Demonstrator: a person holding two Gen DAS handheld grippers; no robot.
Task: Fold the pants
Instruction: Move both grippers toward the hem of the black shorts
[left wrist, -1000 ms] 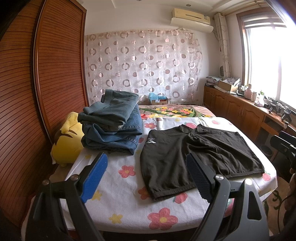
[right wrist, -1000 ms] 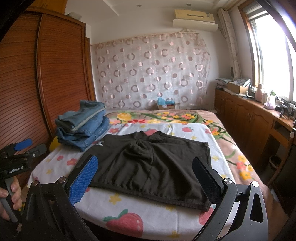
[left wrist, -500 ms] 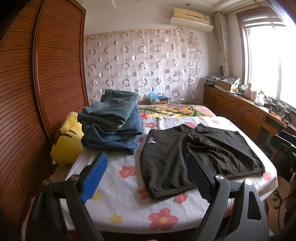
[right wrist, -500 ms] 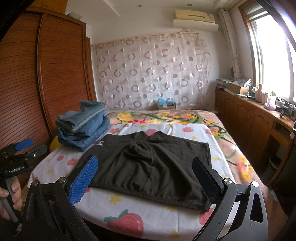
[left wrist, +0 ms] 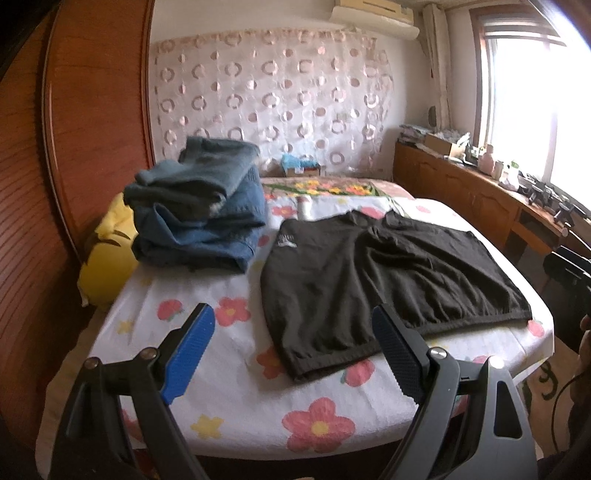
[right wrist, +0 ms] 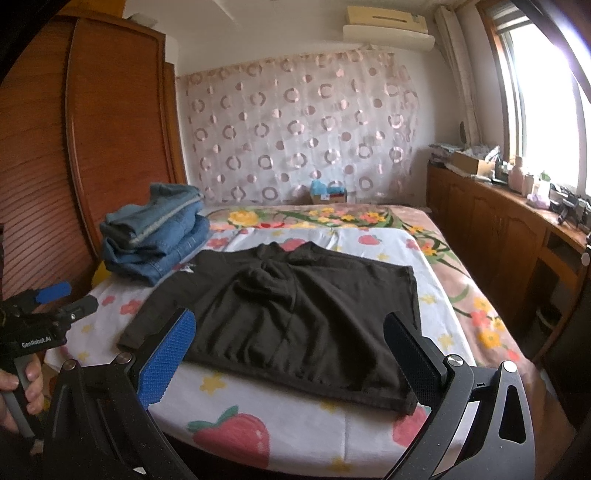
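A stack of folded blue denim jeans (left wrist: 199, 206) sits on the white flower-and-strawberry printed bed sheet (left wrist: 229, 354), touching a yellow plush toy (left wrist: 107, 262) wedged against the brown slatted wooden wardrobe (left wrist: 66, 155). Behind the bed hangs a sheer pink curtain with ring patterns (right wrist: 303, 125), under a cream wall air conditioner (right wrist: 388, 24). A small cardboard box with blue items (right wrist: 327, 192) rests at the curtain's foot. A cluttered wooden sideboard (right wrist: 491, 218) runs beneath the bright window (right wrist: 546, 96).

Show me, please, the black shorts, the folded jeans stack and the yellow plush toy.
black shorts (right wrist: 295, 317): right wrist view, middle of the fabric
folded jeans stack (left wrist: 207, 218): left wrist view, front folds
yellow plush toy (left wrist: 105, 266): left wrist view, side
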